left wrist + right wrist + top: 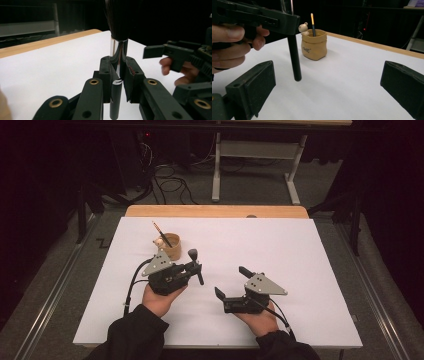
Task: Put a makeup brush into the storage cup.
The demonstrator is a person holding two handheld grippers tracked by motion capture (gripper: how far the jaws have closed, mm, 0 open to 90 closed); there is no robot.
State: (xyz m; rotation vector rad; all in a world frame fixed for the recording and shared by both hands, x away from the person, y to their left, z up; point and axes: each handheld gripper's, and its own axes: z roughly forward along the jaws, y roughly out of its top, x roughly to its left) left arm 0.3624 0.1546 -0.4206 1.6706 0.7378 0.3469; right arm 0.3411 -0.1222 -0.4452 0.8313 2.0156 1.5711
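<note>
Makeup brush (117,62): black handle, shiny metal ferrule, dark bristle head up. Held roughly upright above the white table sheet (280,250), left of centre, its lower end apparently clear of the surface.
Left gripper (196,266): jaws closed tight on the brush handle just below the ferrule.
Right gripper (231,281): jaws spread wide, nothing between them, low over the sheet, near the brush but apart from it.
Tan pot (314,45): stands behind the brush, small figure on its rim, a pencil (312,23) standing inside.
Wooden table edge (215,211): beyond the sheet.
</note>
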